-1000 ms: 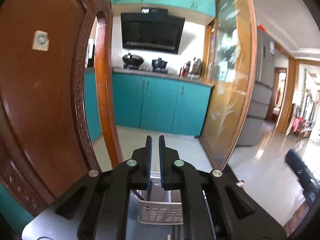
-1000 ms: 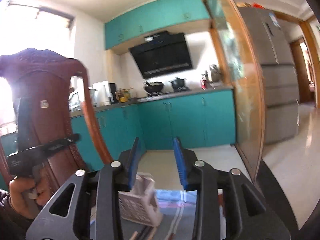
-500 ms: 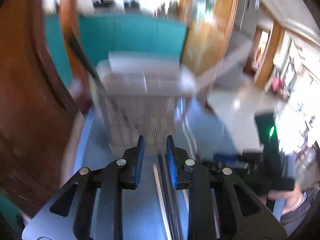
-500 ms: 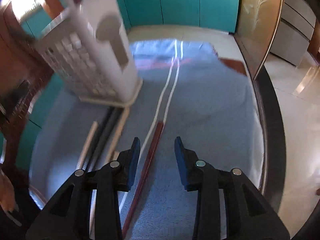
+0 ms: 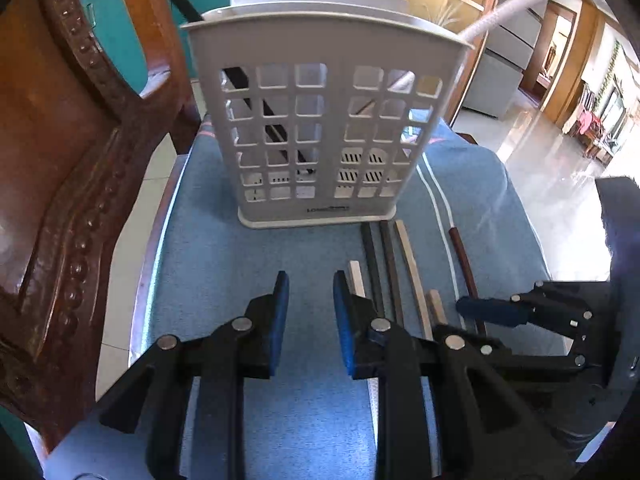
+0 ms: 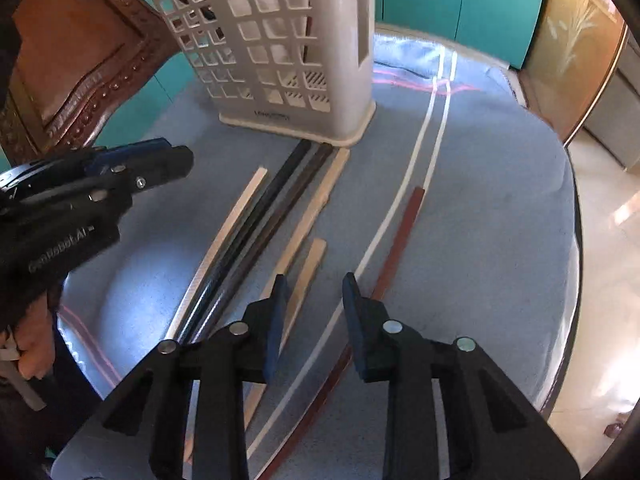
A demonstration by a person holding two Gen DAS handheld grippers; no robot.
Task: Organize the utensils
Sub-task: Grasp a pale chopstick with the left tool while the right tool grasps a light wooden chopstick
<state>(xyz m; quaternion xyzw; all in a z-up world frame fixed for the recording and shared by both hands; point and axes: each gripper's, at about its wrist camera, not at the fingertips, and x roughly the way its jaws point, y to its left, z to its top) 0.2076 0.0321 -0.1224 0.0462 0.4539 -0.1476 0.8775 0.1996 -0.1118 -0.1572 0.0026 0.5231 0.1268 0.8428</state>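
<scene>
A white slotted utensil basket [image 5: 320, 120] [image 6: 280, 48] stands upright on the blue cloth; a black chopstick and a white one lean inside it. In front of it lie several chopsticks: pale wooden ones [image 6: 308, 216], dark ones [image 6: 256, 220], a reddish-brown one [image 6: 400, 232] and a white one [image 6: 384, 232]. My left gripper [image 5: 308, 300] is open and empty, low over the cloth, left of the chopsticks [image 5: 392, 272]. My right gripper [image 6: 316, 292] is open and empty, just above the white and pale chopsticks.
A carved wooden chair back [image 5: 68, 168] stands close at the left edge of the round table [image 6: 568, 240]. Teal cabinets [image 6: 460, 4] and a glass door are behind. Each gripper shows in the other's view: the right [image 5: 520, 312], the left [image 6: 132, 168].
Both grippers have tilted down from facing the kitchen to the table and come close over the chopsticks. The left gripper has opened from nearly shut.
</scene>
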